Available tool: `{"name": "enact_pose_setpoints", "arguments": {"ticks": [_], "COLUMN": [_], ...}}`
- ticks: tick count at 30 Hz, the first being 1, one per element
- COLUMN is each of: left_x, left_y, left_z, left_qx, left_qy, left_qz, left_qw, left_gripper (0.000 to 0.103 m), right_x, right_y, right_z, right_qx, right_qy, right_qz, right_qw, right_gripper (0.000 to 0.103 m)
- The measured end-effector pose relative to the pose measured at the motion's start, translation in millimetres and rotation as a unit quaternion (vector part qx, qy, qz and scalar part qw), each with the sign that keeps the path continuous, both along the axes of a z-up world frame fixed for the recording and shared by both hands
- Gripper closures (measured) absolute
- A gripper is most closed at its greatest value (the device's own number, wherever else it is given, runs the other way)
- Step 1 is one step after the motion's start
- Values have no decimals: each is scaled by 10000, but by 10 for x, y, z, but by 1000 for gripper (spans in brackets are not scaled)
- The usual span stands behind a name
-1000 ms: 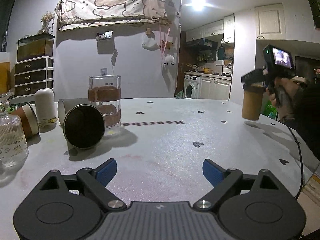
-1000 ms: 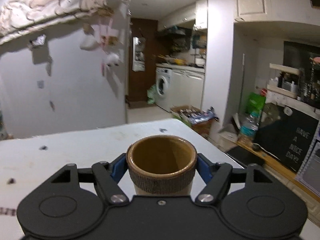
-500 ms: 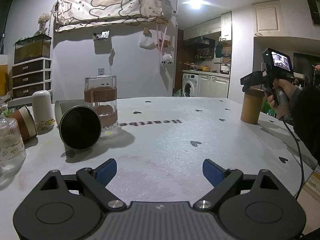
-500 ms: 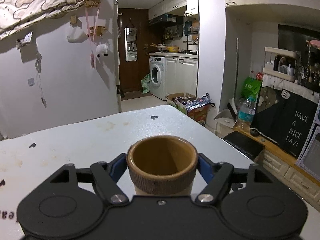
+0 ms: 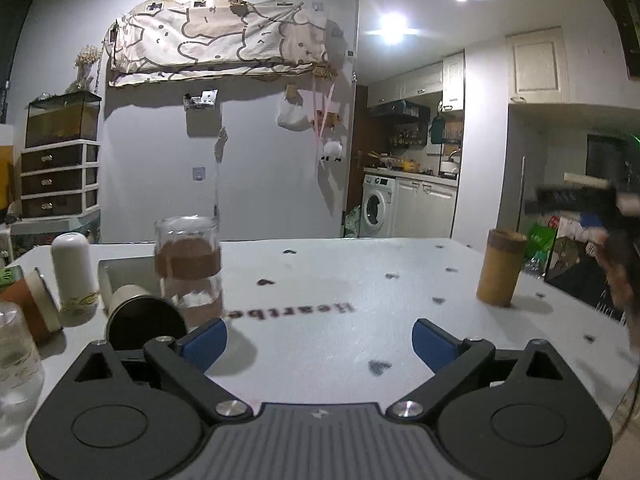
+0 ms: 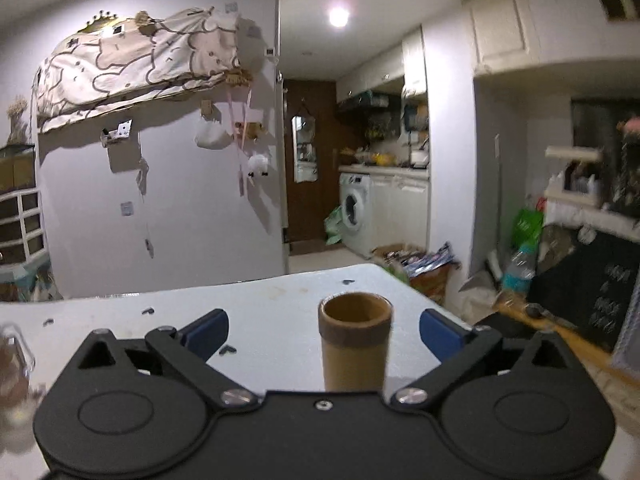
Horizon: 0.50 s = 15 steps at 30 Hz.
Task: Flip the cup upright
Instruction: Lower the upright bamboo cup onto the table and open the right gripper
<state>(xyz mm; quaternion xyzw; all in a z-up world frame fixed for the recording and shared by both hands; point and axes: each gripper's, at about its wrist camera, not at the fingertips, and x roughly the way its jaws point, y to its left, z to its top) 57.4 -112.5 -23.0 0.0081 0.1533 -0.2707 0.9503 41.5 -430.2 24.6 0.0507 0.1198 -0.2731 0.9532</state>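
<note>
While upright, cup (image 6: 355, 346) between spread right claw (image 6: 323, 330)

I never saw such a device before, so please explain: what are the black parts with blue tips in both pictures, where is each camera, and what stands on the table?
Each picture comes from a camera on a hand-held gripper, looking along its two blue-tipped fingers. The left gripper is open and empty above the white table. Near it are a dark cup lying on its side, a glass jar and a white bottle. The right gripper is also open; the brown cup stands upright between its fingers, not held.
</note>
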Motion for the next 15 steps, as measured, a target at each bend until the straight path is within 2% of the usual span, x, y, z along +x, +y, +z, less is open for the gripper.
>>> {"name": "enact_pose_setpoints", "arguments": {"ticks": [3, 8, 15], "left_x": [-2, -50, -140], "left_y": [-84, -184, -290], "left_z": [79, 119, 46], "left_qx": [4, 7, 221], "left_qy": [-71, -194, -119], "left_qz": [5, 76, 132], "left_qw": [10000, 9998, 9996], "left_gripper": [4, 1, 0], "right_x": [-305, -675, -895], "right_y": [293, 550, 719], "right_z": [-70, -207, -429], "right_qx": [-163, 91, 199], "right_qy": [-67, -158, 165], "right_qz": [174, 462, 393], "right_qw": [9997, 9988, 9989], "right_gripper": [0, 0, 0]}}
